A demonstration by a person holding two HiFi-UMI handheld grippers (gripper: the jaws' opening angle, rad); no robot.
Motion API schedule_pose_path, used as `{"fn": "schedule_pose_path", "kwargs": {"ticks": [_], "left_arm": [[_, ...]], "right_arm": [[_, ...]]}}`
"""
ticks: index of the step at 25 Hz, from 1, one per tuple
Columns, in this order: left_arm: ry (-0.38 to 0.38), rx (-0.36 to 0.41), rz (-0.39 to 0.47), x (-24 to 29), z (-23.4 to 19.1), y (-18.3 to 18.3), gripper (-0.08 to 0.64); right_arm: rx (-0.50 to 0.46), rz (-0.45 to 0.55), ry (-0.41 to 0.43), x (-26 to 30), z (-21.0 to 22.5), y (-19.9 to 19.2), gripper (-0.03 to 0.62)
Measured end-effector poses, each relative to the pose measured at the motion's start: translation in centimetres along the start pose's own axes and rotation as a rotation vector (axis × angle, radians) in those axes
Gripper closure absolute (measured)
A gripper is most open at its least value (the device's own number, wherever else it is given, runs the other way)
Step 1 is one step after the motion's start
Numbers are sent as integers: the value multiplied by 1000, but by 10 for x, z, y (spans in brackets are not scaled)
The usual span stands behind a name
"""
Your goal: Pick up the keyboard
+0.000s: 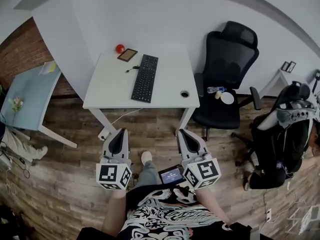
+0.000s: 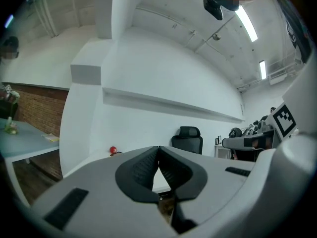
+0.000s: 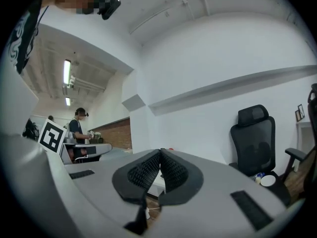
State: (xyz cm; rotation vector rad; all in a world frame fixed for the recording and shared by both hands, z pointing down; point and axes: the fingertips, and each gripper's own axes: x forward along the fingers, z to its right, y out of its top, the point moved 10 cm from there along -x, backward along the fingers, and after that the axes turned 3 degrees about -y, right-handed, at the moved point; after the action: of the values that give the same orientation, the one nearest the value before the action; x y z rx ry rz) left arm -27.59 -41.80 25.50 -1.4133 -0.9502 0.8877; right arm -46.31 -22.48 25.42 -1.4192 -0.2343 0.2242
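Keyboard [image 1: 145, 78] lies on the bench [image 1: 107, 86], well ahead of you, its long axis running away from you. Your left gripper [image 1: 119, 132] sits slightly nearer than your right gripper [image 1: 183, 132]. Both are closed and empty.

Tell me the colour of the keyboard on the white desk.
Black. The keyboard shows best in the head view, lying on the white desk.

Left tongs [image 1: 120, 131] and right tongs [image 1: 181, 132] held level, side by side, jaws together, empty.

The right gripper [image 3: 159, 155] has its jaws together, facing an office chair [image 3: 255, 143].
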Motion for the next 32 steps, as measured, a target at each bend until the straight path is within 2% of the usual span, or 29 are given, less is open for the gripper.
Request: {"fn": "schedule_pose_path", "kwargs": {"ticks": [8, 17, 23, 27, 32], "left_arm": [[11, -11, -18, 31, -22, -7, 541], [-20, -21, -50, 119, -72, -9, 541], [-48, -16, -85, 186, -116, -10, 541], [-50, 13, -90, 225, -151, -6, 541], [-50, 11, -92, 264, -194, -5, 541]], "right_arm": [[20, -20, 15, 38, 14, -6, 563], [-16, -69, -19, 116, 38, -6, 563], [-8, -102, -52, 186, 57, -9, 563], [-24, -110, -79, 234, 67, -5, 563], [-37, -130, -120, 288, 72, -4, 563]]}}
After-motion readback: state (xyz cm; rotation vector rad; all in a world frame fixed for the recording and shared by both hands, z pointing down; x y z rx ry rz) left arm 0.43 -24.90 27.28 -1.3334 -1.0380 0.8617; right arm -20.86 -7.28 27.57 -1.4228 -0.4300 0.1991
